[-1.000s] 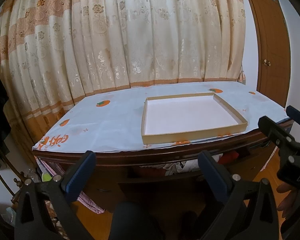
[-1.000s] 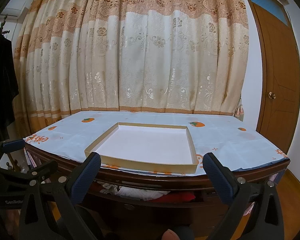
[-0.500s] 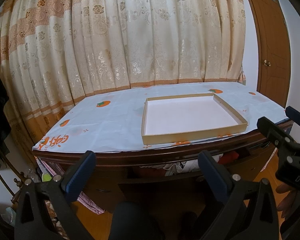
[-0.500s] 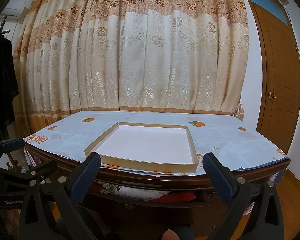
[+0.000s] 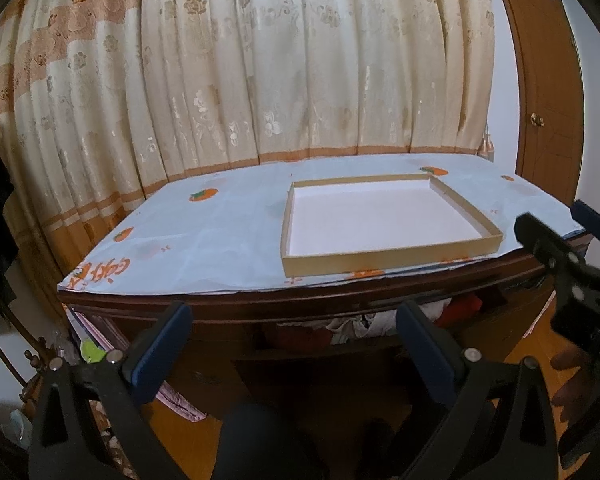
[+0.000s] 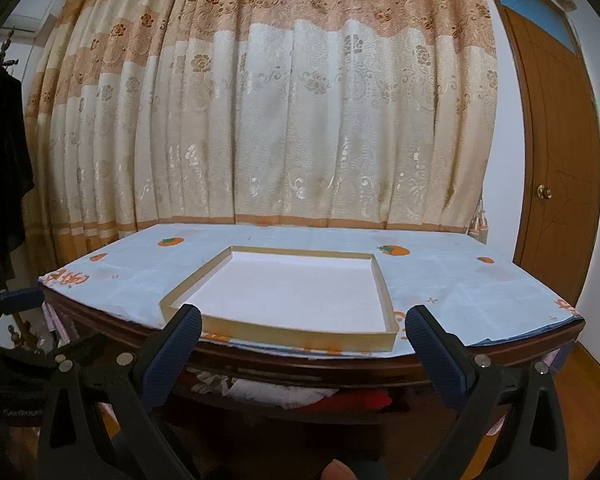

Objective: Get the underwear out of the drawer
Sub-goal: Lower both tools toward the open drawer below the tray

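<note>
A dark wooden drawer (image 5: 340, 354) under the tabletop stands partly open, with white and red underwear (image 5: 356, 322) bunched inside; it also shows in the right wrist view (image 6: 284, 394). My left gripper (image 5: 292, 320) is open and empty, held in front of the drawer. My right gripper (image 6: 304, 326) is open and empty, level with the table's front edge. The right gripper also shows in the left wrist view (image 5: 556, 232), at the right.
A shallow cardboard box lid (image 5: 384, 222) with a white bottom lies on the light-blue tablecloth (image 5: 188, 244) with orange fruit prints. Patterned curtains (image 6: 284, 128) hang behind. A wooden door (image 6: 556, 184) is at right. Pink cloth (image 5: 176, 398) hangs at left.
Both grippers have moved slightly closer to the table and drawer. Nothing was grasped.
</note>
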`<action>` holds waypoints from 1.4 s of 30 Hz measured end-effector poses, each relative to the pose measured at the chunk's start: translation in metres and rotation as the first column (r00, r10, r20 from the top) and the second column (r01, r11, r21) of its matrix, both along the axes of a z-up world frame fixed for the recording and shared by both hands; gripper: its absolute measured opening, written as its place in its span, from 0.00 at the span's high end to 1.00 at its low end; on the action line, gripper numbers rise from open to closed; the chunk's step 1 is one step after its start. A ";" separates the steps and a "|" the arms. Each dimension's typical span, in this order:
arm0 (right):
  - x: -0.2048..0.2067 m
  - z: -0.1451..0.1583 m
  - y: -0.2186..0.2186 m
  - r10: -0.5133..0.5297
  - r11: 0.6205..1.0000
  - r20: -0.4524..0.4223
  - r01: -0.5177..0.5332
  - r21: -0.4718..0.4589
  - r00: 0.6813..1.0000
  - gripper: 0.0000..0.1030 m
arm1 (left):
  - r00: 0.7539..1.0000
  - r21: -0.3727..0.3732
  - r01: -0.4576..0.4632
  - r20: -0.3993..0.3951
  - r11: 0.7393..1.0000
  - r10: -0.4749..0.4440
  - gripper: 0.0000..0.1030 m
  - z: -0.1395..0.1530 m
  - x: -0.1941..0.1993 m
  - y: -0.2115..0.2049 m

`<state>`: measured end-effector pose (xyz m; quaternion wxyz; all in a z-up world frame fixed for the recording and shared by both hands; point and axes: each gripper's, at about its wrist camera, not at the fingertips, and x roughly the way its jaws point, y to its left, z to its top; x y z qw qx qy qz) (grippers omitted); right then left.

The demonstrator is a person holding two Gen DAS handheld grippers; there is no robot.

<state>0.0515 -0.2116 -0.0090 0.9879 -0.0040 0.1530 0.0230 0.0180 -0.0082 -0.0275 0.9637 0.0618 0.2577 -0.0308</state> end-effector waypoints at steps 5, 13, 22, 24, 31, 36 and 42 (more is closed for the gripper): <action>0.018 -0.017 -0.002 -0.012 1.000 0.011 0.012 -0.013 1.000 0.00 | 1.000 0.007 -0.008 -0.030 1.000 0.008 0.00 -0.014 0.013 0.003; 0.045 -0.061 -0.007 -0.030 0.999 0.065 0.031 -0.024 0.997 0.00 | 0.998 0.033 -0.049 -0.030 0.998 0.050 0.00 -0.036 0.029 0.013; 0.062 -0.096 0.002 0.018 0.999 0.194 -0.009 -0.049 0.981 0.00 | 0.997 0.031 -0.066 -0.031 0.997 0.067 0.00 -0.052 0.047 0.024; 0.064 -0.102 0.007 0.047 0.997 0.228 -0.032 -0.071 0.972 0.00 | 0.997 0.026 -0.066 -0.036 0.997 0.067 0.00 -0.054 0.050 0.026; 0.067 -0.120 0.017 0.109 0.989 0.287 -0.077 -0.124 0.952 0.00 | 0.997 0.027 -0.068 -0.042 0.997 0.069 0.00 -0.062 0.057 0.030; 0.074 -0.132 0.017 0.119 0.988 0.261 -0.089 -0.123 0.958 0.00 | 0.997 0.023 -0.061 -0.050 0.998 0.062 0.00 -0.065 0.062 0.029; 0.081 -0.139 0.017 0.132 0.985 0.253 -0.097 -0.146 0.958 0.00 | 0.996 0.024 -0.060 -0.057 0.998 0.062 0.00 -0.067 0.066 0.029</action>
